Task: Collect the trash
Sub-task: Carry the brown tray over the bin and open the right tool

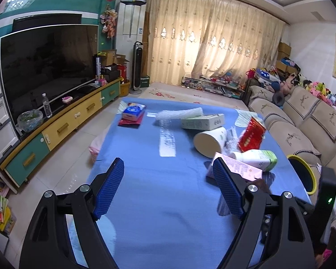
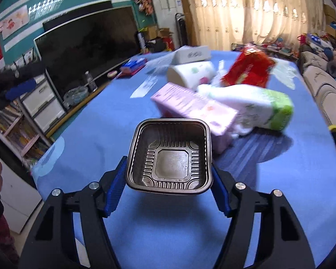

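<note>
My right gripper [image 2: 169, 164] is shut on a dark ribbed plastic tray [image 2: 171, 134]. The blue pads press its two sides, and it hangs just above the blue tablecloth [image 2: 145, 235]. Right behind the tray lie a pink box [image 2: 194, 109], a white-and-green bottle [image 2: 257, 109], a tipped paper cup [image 2: 192, 74] and a red packet [image 2: 248, 69]. My left gripper [image 1: 168, 165] is open over the blue cloth [image 1: 156, 201], nothing between its fingers. The pink box [image 1: 242, 168] lies beside its right finger. The bottle [image 1: 259, 159], cup [image 1: 209, 141] and red packet [image 1: 252, 134] lie beyond.
Farther back on the table are a white carton [image 1: 201, 121], bubble wrap [image 1: 179, 113] and a blue packet [image 1: 133, 112]. A yellow-rimmed bin [image 1: 302, 172] stands at the table's right edge beside the sofa [image 1: 302, 123]. A TV cabinet [image 1: 67, 125] runs along the left.
</note>
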Available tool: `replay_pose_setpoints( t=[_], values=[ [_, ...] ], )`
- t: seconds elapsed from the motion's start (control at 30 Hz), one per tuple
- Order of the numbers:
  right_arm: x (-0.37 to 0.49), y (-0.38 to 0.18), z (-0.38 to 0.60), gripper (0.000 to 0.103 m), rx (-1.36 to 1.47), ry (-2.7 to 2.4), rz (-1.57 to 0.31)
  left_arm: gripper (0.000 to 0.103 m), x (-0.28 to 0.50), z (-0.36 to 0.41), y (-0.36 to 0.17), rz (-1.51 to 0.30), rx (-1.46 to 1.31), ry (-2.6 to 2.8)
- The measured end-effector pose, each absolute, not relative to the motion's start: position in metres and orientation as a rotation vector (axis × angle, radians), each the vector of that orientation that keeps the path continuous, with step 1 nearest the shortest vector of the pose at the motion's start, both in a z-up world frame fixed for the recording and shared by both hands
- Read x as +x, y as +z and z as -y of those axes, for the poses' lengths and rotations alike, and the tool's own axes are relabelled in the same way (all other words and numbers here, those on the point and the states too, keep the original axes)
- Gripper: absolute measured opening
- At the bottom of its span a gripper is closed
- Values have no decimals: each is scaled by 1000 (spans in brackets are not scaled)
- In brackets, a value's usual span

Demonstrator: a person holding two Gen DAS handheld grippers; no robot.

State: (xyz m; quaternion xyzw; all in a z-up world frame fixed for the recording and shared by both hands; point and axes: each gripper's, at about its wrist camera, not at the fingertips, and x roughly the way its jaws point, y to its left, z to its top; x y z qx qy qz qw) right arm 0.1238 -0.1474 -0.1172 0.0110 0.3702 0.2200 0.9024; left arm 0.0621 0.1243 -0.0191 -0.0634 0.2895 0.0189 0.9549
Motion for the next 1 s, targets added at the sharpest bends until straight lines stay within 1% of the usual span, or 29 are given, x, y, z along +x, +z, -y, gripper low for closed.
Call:
replay_pose_setpoints(
  t=[0.17,0.33,0.6,0.83,1.0],
  values=[
    [132,-104,202,65,77,351,-711,81,75,-95,-24,-611,-105,6],
    [152,-97,291,65,127,114,-665,81,94,-62,-34,-642,-80,-32],
    [183,-115,418,65,160,-224,-680,81,135,-26,-63,-718,-82,-90],
    [214,-143,466,65,155,-347,-730,81,163,-6,-82,-766,-64,-112],
    [235,-161,477,69,170,-357,-772,81,184,3,-89,-784,-41,-133]
  ],
)
